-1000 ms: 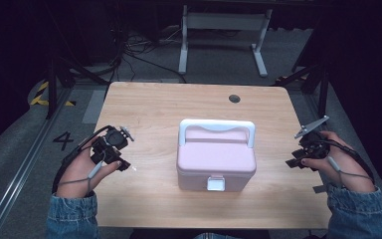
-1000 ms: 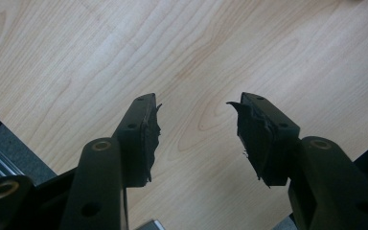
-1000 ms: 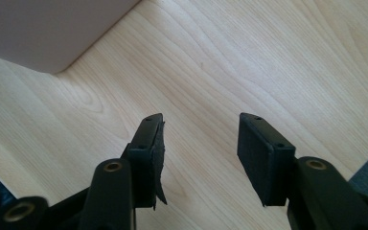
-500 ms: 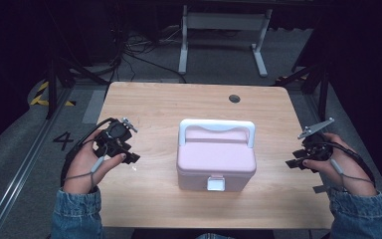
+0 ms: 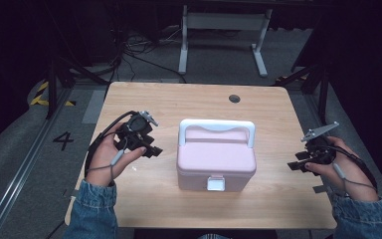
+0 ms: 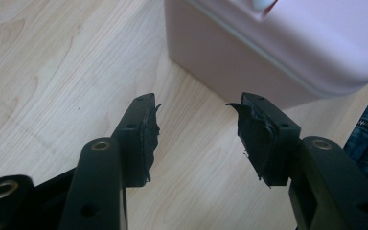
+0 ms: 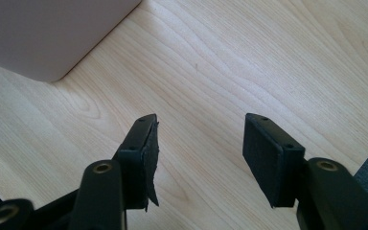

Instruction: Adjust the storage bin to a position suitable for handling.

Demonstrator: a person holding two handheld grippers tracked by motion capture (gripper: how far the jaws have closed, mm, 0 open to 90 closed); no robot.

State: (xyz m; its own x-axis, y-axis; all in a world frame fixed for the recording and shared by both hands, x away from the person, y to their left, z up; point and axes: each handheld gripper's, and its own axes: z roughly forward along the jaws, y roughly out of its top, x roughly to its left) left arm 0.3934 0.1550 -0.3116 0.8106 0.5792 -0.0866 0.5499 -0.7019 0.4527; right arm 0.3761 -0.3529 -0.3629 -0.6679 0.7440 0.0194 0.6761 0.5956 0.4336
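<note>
Pink plastic, my box (image 5: 216, 159) sits mid-table (image 5: 179, 99), long axis crosswise, latch toward me, white handle (image 5: 217, 126) at the far side. My left gripper (image 5: 149, 148) gapes empty beside it. My right gripper (image 5: 296, 164), just widened, holds nothing.

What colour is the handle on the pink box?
White. The handle shows best in the high view, lying over the box.

High view above the table (image 5: 144, 99) looking forward-down, both gripper views close over tabletop, sharing pink box (image 5: 216, 162)
</note>
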